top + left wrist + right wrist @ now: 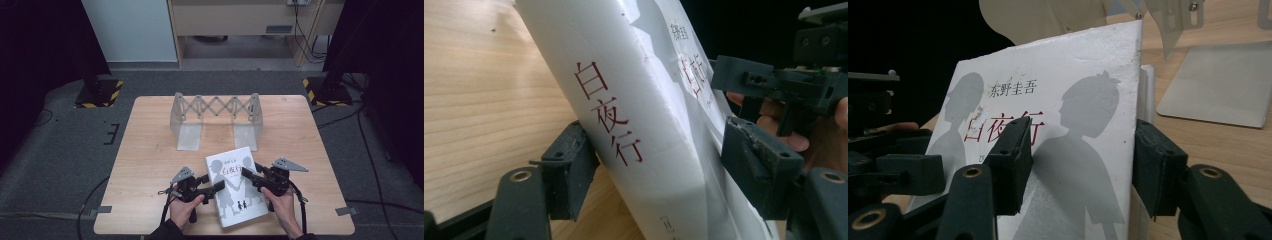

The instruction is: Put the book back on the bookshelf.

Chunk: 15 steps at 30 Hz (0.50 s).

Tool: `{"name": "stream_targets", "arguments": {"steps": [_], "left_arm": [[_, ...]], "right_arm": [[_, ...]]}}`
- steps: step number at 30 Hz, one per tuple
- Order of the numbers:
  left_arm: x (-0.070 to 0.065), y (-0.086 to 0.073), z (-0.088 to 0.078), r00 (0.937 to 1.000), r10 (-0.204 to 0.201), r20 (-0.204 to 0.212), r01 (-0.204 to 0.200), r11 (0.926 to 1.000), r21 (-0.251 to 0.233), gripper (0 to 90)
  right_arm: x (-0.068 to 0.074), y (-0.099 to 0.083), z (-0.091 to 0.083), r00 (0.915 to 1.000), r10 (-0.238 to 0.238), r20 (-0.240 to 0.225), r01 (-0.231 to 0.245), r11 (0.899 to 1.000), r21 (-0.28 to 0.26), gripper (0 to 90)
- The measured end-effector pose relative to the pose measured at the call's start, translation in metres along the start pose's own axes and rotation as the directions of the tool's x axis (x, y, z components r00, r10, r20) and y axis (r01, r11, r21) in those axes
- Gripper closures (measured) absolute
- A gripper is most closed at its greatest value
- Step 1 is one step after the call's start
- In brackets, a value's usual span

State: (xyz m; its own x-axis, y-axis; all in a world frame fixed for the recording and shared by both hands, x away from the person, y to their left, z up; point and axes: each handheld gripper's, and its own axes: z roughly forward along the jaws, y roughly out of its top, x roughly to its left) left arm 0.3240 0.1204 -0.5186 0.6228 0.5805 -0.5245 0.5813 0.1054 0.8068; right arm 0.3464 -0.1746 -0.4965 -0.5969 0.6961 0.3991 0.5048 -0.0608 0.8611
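Jaws about half open on the left gripper (pixel 651 170), one pad against the spine of the white book (pixel 634 100), the other right at its front cover; whether they truly pinch it, hard to say. Over to the right gripper (pixel 1080 165): one pad lies on the cover, the other sits at the page edge, again roughly half spread. Book (pixel 236 186) rests near the front edge of the wooden table (pixel 150 150), between both grippers. Beyond it, well apart, stands the metal expanding bookend rack (pixel 215 120).
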Motion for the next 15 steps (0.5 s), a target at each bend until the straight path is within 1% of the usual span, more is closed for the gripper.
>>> {"name": "stream_targets", "arguments": {"steps": [6, 10, 15], "left_arm": [[-0.001, -0.0006, 0.0029, 0.9999, 0.007, 0.007, -0.007, 0.9999, -0.014, 30.0], [-0.002, -0.0021, 0.0066, 0.9997, 0.011, 0.021, -0.01, 0.9999, -0.013, 28.3], [-0.0022, -0.0016, 0.0091, 0.9998, 0.006, 0.02, -0.005, 0.9998, -0.02, 27.7]], "right_arm": [[-0.0006, 0.0002, -0.0016, 1.0, 0.004, -0.009, -0.004, 1.0, -0.02, 48.5], [0.0, 0.0005, -0.0016, 0.9998, 0.003, -0.019, -0.004, 1.0, -0.028, 49.3], [0.0009, 0.0003, -0.0014, 0.9998, -0.001, -0.021, 0.0, 0.999, -0.033, 49.6]]}}
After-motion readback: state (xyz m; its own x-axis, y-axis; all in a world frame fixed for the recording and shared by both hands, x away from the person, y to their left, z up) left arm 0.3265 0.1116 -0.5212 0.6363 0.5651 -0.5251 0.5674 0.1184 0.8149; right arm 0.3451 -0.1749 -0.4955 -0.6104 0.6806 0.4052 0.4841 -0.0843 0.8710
